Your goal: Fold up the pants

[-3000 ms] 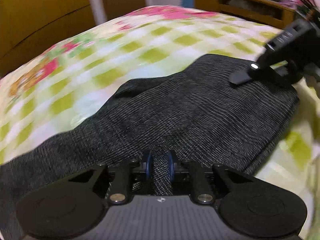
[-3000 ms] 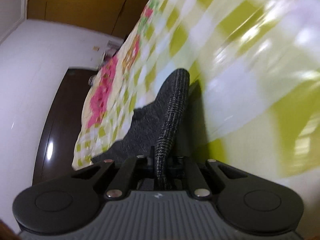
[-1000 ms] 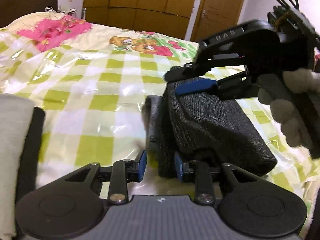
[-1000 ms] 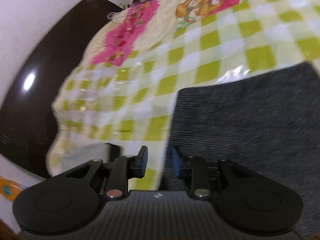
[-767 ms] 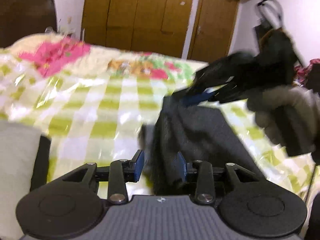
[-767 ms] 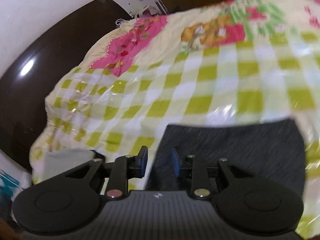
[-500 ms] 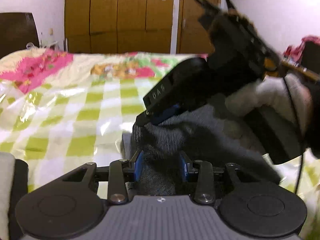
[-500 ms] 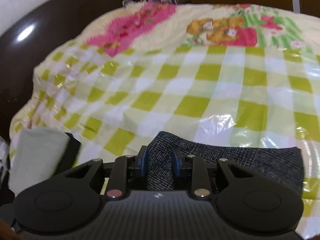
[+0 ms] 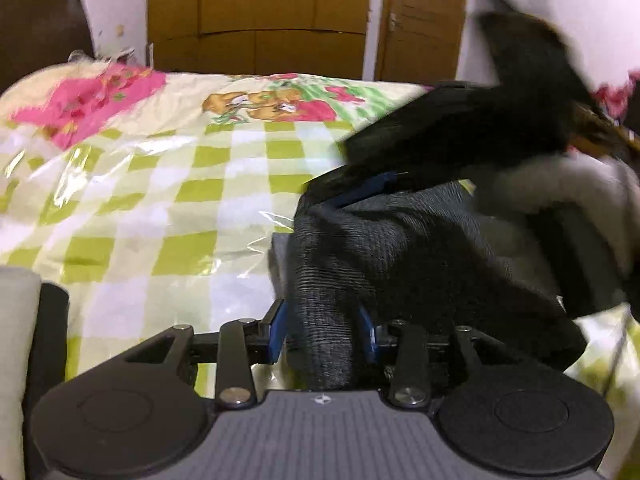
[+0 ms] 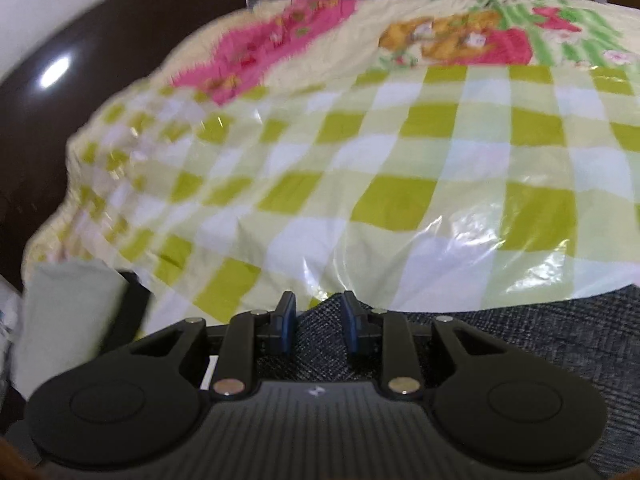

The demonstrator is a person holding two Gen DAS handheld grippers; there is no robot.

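1. The dark grey woven pants (image 9: pixel 400 248), already folded into a thick bundle, lie on the bed's green-and-white checked plastic-covered sheet (image 9: pixel 168 184), at its near edge.
2. The left gripper (image 9: pixel 322 332) pinches a bunched fold of the pants between its blue pads.
3. The right gripper (image 10: pixel 318 320), seen beside the bundle's far corner, has cloth between its narrowly parted pads; whether they press it I cannot tell.
4. Judged step: setting down the final fold. Next, both grippers should release and draw clear without dragging layers.

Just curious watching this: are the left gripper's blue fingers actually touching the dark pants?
Touching. In the left wrist view, the pants bunch between the left gripper's fingers, pressed against both.
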